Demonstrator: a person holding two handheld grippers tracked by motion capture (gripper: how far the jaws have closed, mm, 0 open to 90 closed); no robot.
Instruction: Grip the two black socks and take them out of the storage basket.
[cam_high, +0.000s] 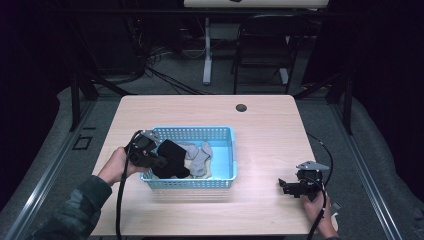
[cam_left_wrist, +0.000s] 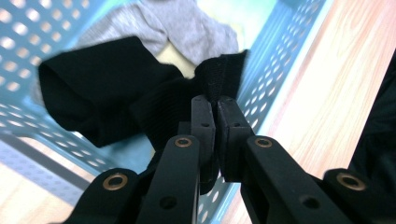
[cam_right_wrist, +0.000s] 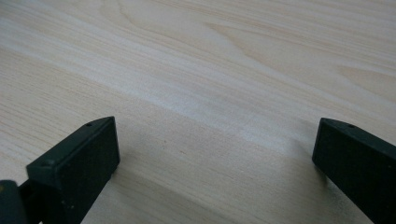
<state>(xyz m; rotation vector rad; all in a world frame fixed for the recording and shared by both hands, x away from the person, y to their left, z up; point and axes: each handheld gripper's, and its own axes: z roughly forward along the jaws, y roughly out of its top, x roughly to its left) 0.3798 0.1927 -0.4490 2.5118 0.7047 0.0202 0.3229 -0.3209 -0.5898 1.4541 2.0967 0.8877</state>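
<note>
**Sock basket on desk: items at the jaws**

- Left gripper (cam_left_wrist: 215, 100): jaws closed tight, a fold of the black sock (cam_left_wrist: 116, 100) pinched between their tips; seen from the high view at the basket's near-left corner (cam_high: 159, 161).
- Black sock: bulk hangs just beyond the left jaws, over the blue basket (cam_left_wrist: 28, 56).
- Grey sock (cam_left_wrist: 173, 28): farther beyond those jaws, inside the basket, behind the black one.
- Right gripper (cam_right_wrist: 215, 149): jaws spread wide, holding nothing, bare desk (cam_right_wrist: 224, 60) between them; well apart from the basket.
</note>
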